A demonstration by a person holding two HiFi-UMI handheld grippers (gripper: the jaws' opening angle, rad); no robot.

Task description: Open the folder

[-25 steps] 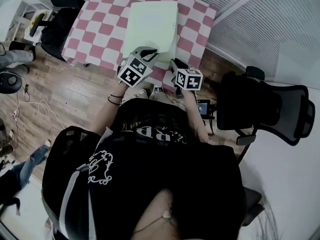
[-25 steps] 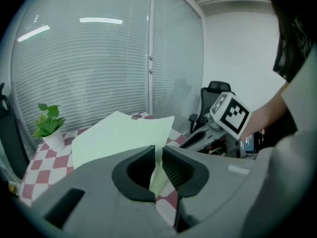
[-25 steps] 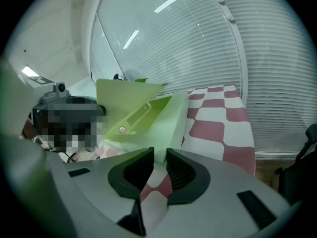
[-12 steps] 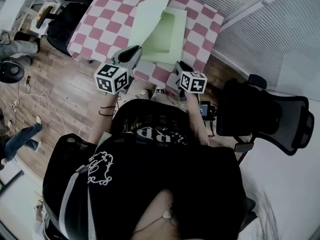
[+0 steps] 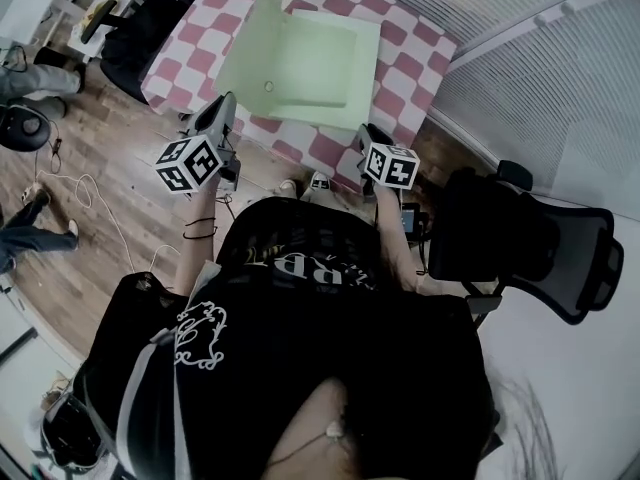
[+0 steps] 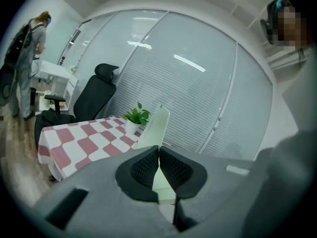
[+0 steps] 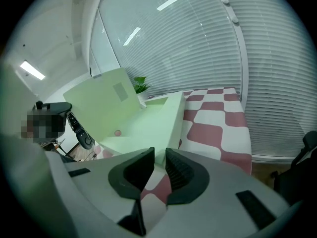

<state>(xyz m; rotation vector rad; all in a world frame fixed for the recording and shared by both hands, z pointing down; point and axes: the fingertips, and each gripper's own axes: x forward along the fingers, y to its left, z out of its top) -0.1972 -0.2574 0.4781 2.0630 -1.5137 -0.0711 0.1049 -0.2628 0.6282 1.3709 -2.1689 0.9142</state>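
Pinching the cover (image 6: 158, 125) by its free edge, our left gripper (image 6: 158, 148) has its jaws clamped flat on it, held out left of the table (image 5: 400, 43) so the flap stands up and leans left. Folder (image 5: 325, 63) sits mid-table with its base flat. Right gripper (image 7: 157, 158) hovers just beside the base's near-right corner, jaws a narrow gap with nothing in them. We reckon it's there to stop the base sliding. Base tray looks bare, with no papers we can see. Pot (image 6: 131, 127) at the far edge holds a small plant (image 6: 137, 115).
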